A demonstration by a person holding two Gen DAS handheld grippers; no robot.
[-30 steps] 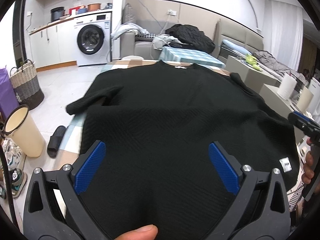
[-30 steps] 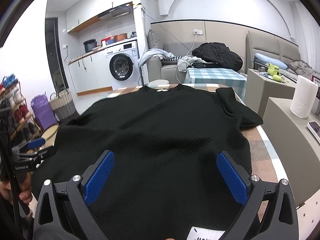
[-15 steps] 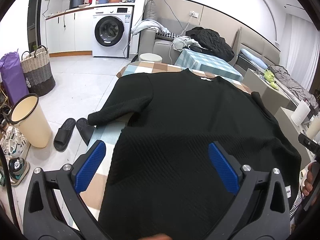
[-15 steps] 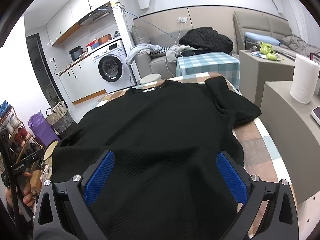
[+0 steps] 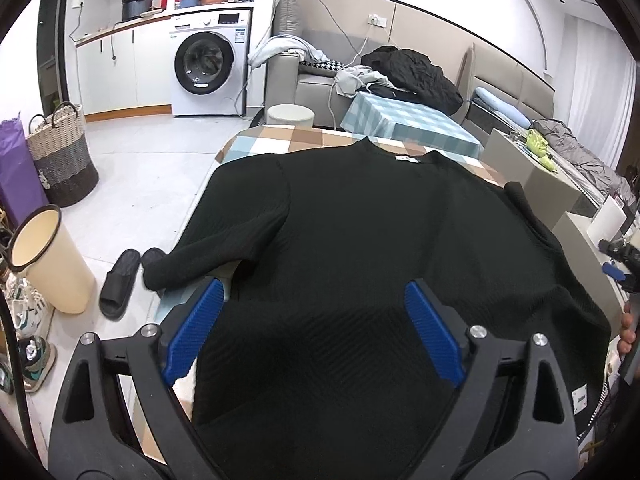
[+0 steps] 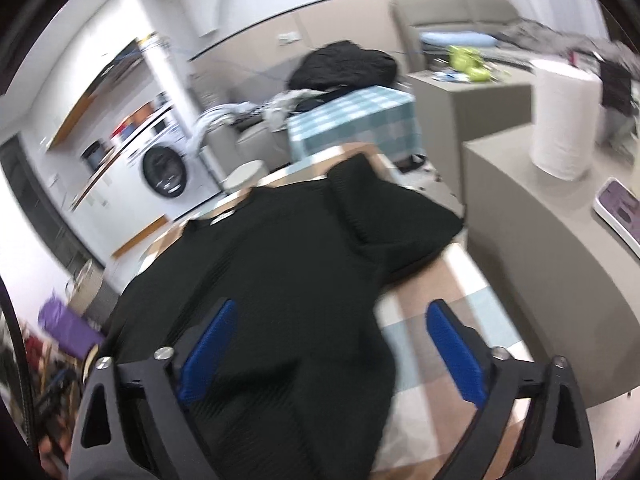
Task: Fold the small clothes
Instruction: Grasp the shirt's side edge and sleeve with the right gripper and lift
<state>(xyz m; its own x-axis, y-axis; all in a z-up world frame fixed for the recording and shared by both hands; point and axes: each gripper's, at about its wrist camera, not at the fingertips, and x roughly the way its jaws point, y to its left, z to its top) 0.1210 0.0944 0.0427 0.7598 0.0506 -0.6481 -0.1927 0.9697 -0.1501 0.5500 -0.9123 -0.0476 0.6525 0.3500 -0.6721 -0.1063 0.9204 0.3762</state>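
A black knit sweater [image 5: 360,240] lies spread flat on the checked table [image 5: 280,140], collar at the far end. Its left sleeve [image 5: 224,240] trails off the table's left side. My left gripper [image 5: 314,320] hovers over the sweater's lower left part, jaws wide and closing, pads pressing on nothing. In the blurred, tilted right wrist view the sweater [image 6: 280,280] shows its right sleeve [image 6: 384,216] bunched up. My right gripper [image 6: 332,344] straddles the sweater's right edge over the table [image 6: 440,292], jaws wide and closing, gripping nothing. That right gripper [image 5: 616,256] also shows at the left wrist view's right edge.
On the floor to the left are a cream bin [image 5: 48,260], black slippers [image 5: 120,280] and a woven basket [image 5: 60,160]. A grey cabinet [image 6: 520,208] with a paper roll [image 6: 564,120] stands close on the right. A blue checked table [image 5: 400,120] is behind.
My left gripper slid left to the sweater's left side, bringing the sleeve and floor into view. My right gripper swung right and rolled, reaching the right edge. Both pairs of jaws narrowed a little.
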